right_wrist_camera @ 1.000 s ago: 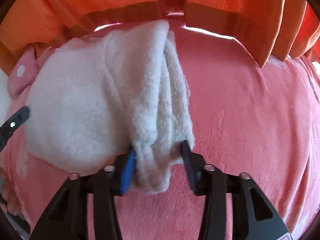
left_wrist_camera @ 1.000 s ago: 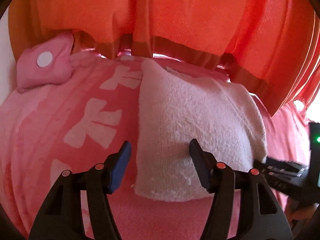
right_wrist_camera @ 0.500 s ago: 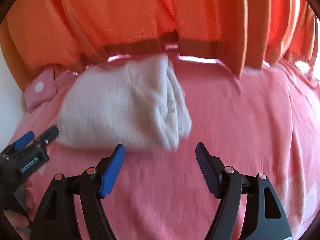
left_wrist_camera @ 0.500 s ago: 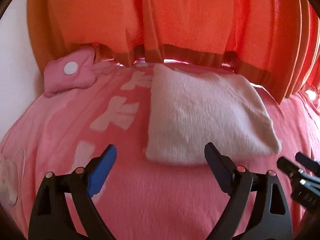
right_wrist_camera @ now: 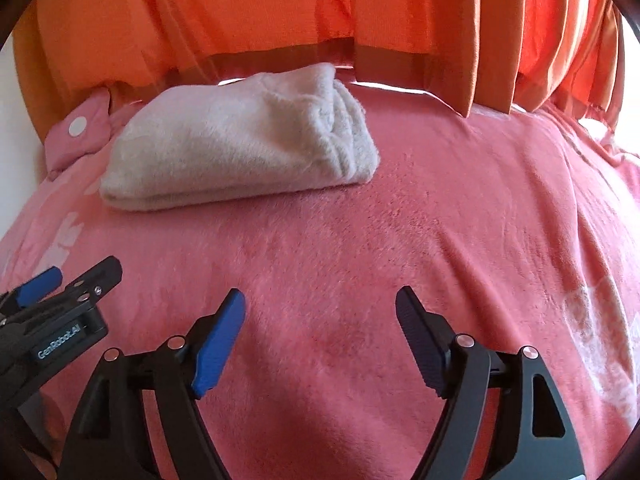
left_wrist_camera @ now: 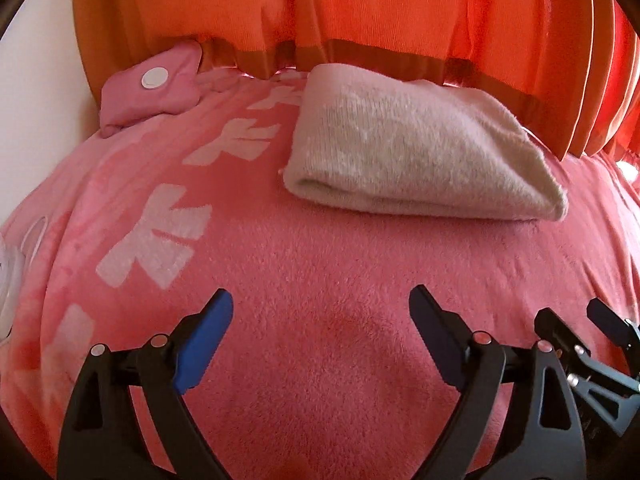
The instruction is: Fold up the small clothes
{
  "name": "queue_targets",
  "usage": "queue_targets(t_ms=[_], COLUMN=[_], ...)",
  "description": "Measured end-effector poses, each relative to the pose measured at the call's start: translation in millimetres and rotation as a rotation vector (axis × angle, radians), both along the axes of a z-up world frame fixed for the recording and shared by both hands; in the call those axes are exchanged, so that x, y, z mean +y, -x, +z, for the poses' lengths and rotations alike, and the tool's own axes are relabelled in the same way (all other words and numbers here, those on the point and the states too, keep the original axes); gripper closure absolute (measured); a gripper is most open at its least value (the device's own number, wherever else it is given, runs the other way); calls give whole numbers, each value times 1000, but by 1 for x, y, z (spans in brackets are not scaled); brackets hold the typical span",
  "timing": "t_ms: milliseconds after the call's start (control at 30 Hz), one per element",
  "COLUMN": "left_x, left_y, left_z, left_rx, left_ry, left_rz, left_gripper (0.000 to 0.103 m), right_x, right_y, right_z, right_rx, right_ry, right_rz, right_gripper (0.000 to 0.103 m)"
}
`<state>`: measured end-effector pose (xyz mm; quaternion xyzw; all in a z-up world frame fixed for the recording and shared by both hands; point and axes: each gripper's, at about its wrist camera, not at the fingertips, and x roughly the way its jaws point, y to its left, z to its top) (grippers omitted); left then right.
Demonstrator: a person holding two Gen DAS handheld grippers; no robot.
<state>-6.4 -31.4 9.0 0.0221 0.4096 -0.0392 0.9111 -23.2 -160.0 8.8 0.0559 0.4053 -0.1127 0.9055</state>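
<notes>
**Fold looks done, both grippers clear of the cloth**

Left gripper (left_wrist_camera: 322, 330): jaws spread, nothing between them. Right gripper (right_wrist_camera: 320, 330): jaws have just been opening, now spread, also empty. Both hang over bare blanket (left_wrist_camera: 320, 280), well apart from the cloth (left_wrist_camera: 416, 140).

Cloth: white, fuzzy, lying as 1 compact folded bundle on the far side of the bed, near the curtain (left_wrist_camera: 360, 8) hem. Layered edges show at its right end (right_wrist_camera: 348, 132). My read: this item is finished; no other unfolded clothes in view.

Surface: soft pink blanket with pale print at left. Small pink pouch (left_wrist_camera: 150, 84) far left. Orange curtain behind, daylight under it, white wall at left.
</notes>
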Motion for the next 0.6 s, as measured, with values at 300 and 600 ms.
queue_targets(t_ms=[300,600], left_x=[-1,-10], left_y=[-3,-3], left_z=[-11,-11], left_rx=[39,35], left_ry=[2,-40], left_rz=[12,-15], left_gripper=[16,16], right_x=[-4,-1], right_y=[-4,-5], right_z=[-7,-8], right_rx=[3,4], right_ry=[-36,-36], right_rz=[-15,-19], right_gripper=[28,28])
